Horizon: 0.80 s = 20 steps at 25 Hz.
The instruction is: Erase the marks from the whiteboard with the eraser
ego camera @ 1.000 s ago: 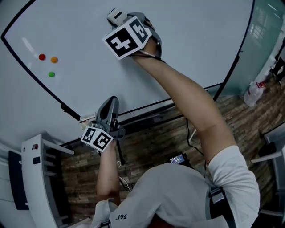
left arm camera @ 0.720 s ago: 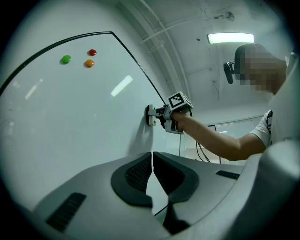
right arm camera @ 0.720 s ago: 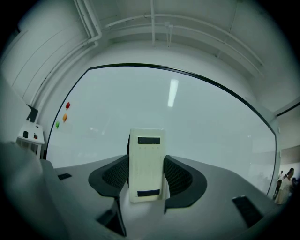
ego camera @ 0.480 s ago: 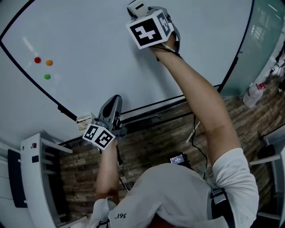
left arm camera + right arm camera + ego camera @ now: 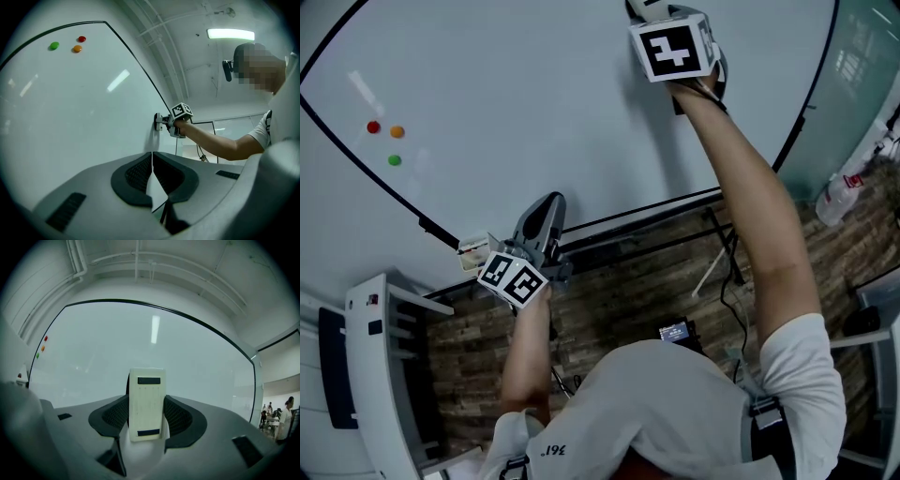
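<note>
In the head view, the right gripper (image 5: 656,17) is high on the whiteboard (image 5: 534,94), at the end of an outstretched arm. The pale eraser (image 5: 643,8) sits at its tip, right at the top edge of the picture. The left gripper (image 5: 547,208) is low, by the board's bottom edge and above the wooden floor (image 5: 628,291). A red magnet (image 5: 373,127), an orange magnet (image 5: 397,132) and a green magnet (image 5: 394,160) sit close together on the left of the board, well apart from the eraser. A white bottle (image 5: 832,199) stands on the floor at the far right.

In the left gripper view, its dark fingers (image 5: 136,176) are pressed together with nothing between them. Beyond them, the eraser looks pressed flat against the board, under a lit ceiling light (image 5: 230,33).

In the right gripper view, the fingers (image 5: 180,416) pinch the eraser upright by its two long sides. Its back faces the camera and the whiteboard fills the view behind it.
</note>
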Tool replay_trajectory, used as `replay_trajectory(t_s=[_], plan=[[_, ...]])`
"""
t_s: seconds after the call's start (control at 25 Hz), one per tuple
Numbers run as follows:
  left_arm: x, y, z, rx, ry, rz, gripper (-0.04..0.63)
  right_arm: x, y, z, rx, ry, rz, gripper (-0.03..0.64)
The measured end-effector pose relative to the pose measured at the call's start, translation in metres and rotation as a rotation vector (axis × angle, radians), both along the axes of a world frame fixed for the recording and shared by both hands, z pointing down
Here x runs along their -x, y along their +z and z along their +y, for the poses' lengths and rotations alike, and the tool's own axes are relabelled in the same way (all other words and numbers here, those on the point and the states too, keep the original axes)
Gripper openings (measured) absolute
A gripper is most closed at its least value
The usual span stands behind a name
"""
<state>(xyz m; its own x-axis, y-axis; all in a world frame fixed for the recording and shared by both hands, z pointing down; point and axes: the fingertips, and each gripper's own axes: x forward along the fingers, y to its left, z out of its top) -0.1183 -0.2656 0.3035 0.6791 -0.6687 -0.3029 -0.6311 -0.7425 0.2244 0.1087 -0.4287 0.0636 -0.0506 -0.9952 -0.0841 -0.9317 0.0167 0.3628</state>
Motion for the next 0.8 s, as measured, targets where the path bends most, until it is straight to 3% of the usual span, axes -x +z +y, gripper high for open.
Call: replay_trajectory(t_s=[0.8], plan=[[-0.023, 0.0, 0.003, 0.009, -0.006, -0.017, 0.008, -0.087, 0.014, 0.009, -0.002, 0.056, -0.006, 0.25]])
